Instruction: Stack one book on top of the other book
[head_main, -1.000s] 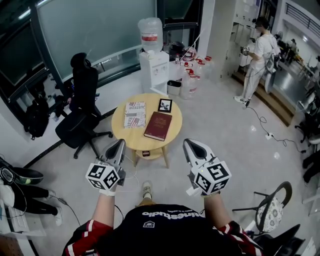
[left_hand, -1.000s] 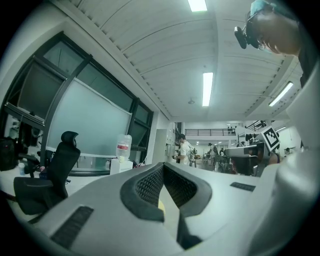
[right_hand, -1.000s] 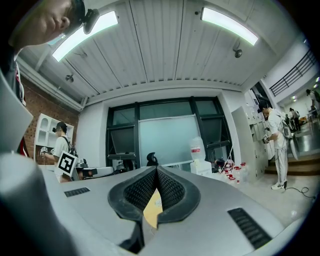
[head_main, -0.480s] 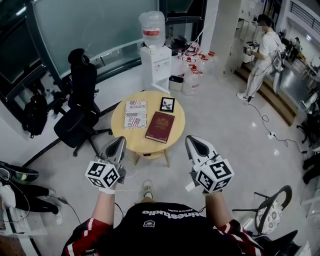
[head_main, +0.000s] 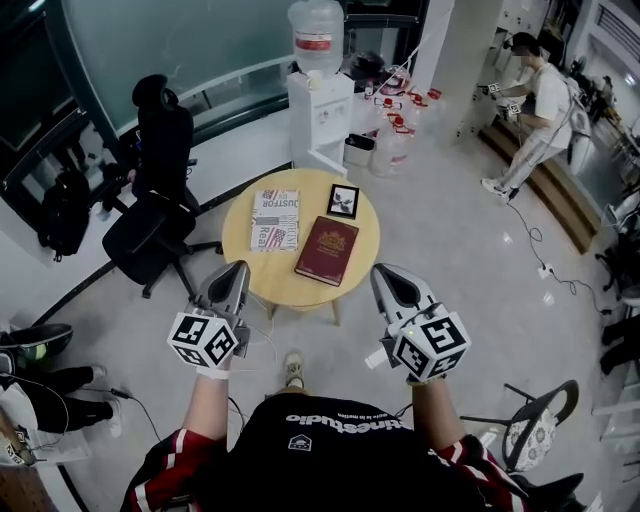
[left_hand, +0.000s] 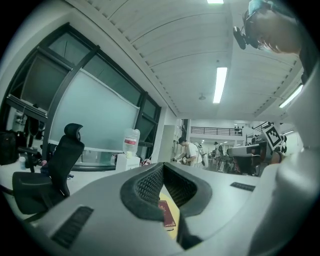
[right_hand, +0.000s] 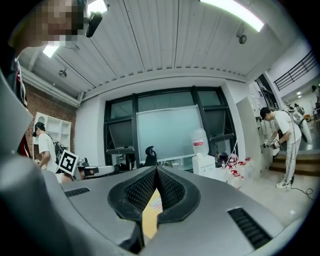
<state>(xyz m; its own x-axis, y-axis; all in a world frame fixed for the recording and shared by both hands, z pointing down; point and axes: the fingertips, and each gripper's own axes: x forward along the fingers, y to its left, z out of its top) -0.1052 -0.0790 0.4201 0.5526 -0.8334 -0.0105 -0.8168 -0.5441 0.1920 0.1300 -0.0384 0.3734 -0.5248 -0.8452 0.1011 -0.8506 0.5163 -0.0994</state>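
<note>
A dark red book (head_main: 327, 250) lies on the round wooden table (head_main: 300, 285), right of a white book (head_main: 275, 220) with red and grey print. The two books lie side by side, apart. A small framed picture (head_main: 343, 201) stands behind them. My left gripper (head_main: 240, 268) is shut and empty, short of the table's near left edge. My right gripper (head_main: 383, 272) is also shut and empty, off the near right edge. In the left gripper view the red book (left_hand: 167, 212) shows below the closed tips (left_hand: 162, 166). The right gripper view shows the white book (right_hand: 156, 202) beneath its closed tips (right_hand: 157, 170).
A black office chair (head_main: 160, 200) stands left of the table. A water dispenser (head_main: 320, 110) and several bottles (head_main: 395, 140) are behind it. A person (head_main: 540, 110) stands at the far right. Another chair (head_main: 540, 430) is at my near right, and bags (head_main: 60, 215) sit at the left.
Both grippers and the view have moved forward toward the table, which now sits closer in front. Both grippers stay shut. The books have not moved.
</note>
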